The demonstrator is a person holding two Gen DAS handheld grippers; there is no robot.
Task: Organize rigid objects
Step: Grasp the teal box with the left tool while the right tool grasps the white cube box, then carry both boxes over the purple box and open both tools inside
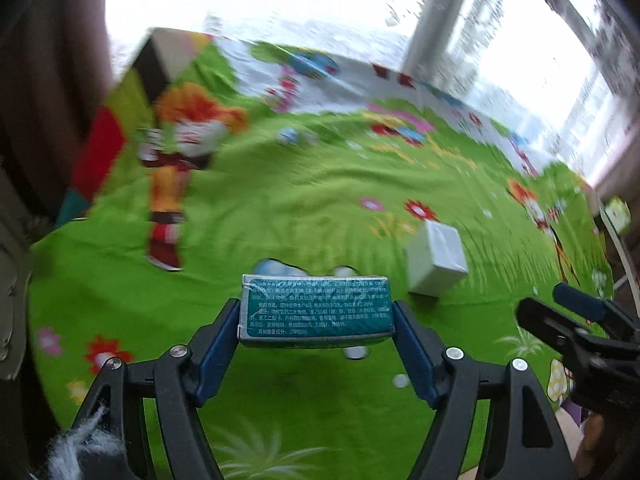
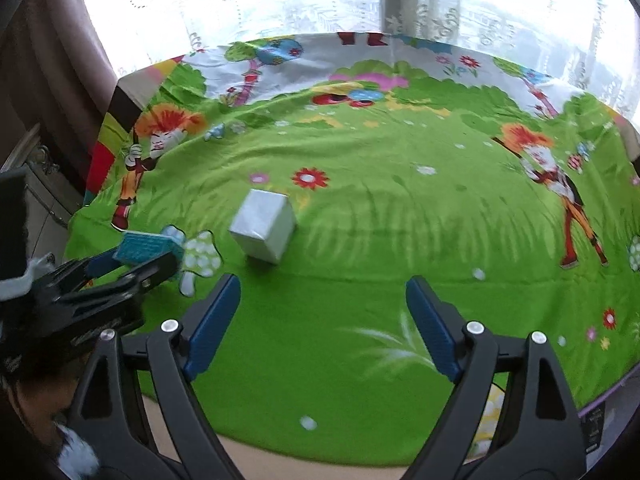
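Left gripper (image 1: 316,316) clamps teal carton (image 1: 316,308) by short ends, above the green cloth (image 1: 280,208); light, stiff cardboard. Right gripper (image 2: 324,300) spread, empty; white box (image 2: 264,230) ahead, grab flat sides.

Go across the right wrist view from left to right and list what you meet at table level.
left gripper shut on the teal box → printed mushroom → white box → red flower print → cartoon figure on the green cloth.
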